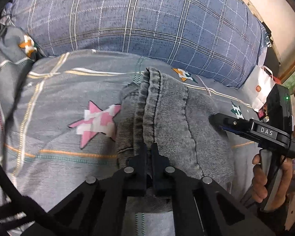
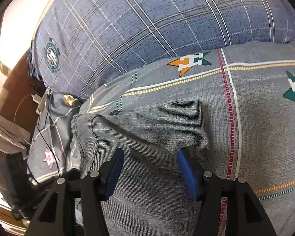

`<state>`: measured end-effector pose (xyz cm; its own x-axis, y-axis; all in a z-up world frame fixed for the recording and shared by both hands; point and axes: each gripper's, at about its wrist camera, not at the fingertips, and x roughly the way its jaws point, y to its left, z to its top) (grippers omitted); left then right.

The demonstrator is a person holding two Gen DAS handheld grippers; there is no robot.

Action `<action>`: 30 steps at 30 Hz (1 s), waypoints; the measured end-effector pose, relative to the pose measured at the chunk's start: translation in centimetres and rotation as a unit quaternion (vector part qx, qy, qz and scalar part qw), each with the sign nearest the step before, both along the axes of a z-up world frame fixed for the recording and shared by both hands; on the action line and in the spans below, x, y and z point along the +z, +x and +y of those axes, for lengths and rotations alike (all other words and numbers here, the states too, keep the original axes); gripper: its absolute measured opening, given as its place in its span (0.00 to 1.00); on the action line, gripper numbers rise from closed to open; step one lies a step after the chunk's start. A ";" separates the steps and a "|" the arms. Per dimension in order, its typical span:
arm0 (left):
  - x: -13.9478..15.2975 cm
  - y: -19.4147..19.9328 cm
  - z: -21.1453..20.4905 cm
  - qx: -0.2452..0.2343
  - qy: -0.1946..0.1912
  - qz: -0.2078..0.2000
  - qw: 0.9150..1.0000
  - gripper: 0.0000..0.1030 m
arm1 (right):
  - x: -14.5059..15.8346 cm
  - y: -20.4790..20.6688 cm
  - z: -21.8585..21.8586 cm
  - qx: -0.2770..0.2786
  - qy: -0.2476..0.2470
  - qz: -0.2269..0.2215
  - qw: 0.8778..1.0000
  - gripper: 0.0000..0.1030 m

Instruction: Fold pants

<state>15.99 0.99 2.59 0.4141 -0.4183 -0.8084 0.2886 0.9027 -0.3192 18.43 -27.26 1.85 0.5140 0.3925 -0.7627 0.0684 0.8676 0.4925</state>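
Pants (image 2: 147, 137) mid-frame on bedsheet (image 2: 265, 118), already a compact stack; left gripper (image 1: 149, 151) pinching its near edge, right gripper (image 2: 150, 167) spread wide above it, probably final fold left.

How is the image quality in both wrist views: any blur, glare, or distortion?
Left wrist view: strong fisheye curving, motion blur at the left edge, pants fairly sharp, dark vignette corners. Right wrist view: blown-out glare on the wall at upper left, a smeared streak across the pants, the right gripper casting soft shadow on the bedsheet.
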 end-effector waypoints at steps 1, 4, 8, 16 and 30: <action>-0.2 0.0 0.1 -0.002 0.003 0.006 1.000 0.03 | 0.1 -0.1 0.2 0.005 -0.003 -0.001 1.000 0.59; -1.6 0.6 0.3 -0.003 0.012 0.034 0.999 0.03 | -0.7 -0.1 1.1 0.017 -0.023 0.013 0.999 0.59; -1.9 0.9 0.0 -0.008 0.016 0.034 0.999 0.03 | -1.5 0.3 3.0 0.035 -0.083 0.023 0.996 0.59; -1.0 1.1 2.1 0.030 -0.061 0.005 0.998 0.58 | 1.2 -2.9 -1.3 -0.013 0.001 -0.026 1.000 0.68; -7.2 3.7 3.3 0.045 -0.191 0.142 0.970 0.58 | -4.4 -3.0 -3.8 -0.016 0.082 0.056 0.995 0.51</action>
<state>19.67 4.25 -4.66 0.2455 -0.6823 -0.6886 0.0653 0.7204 -0.6905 15.38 -31.09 -2.52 0.4435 0.5013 -0.7430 0.1578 0.7724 0.6153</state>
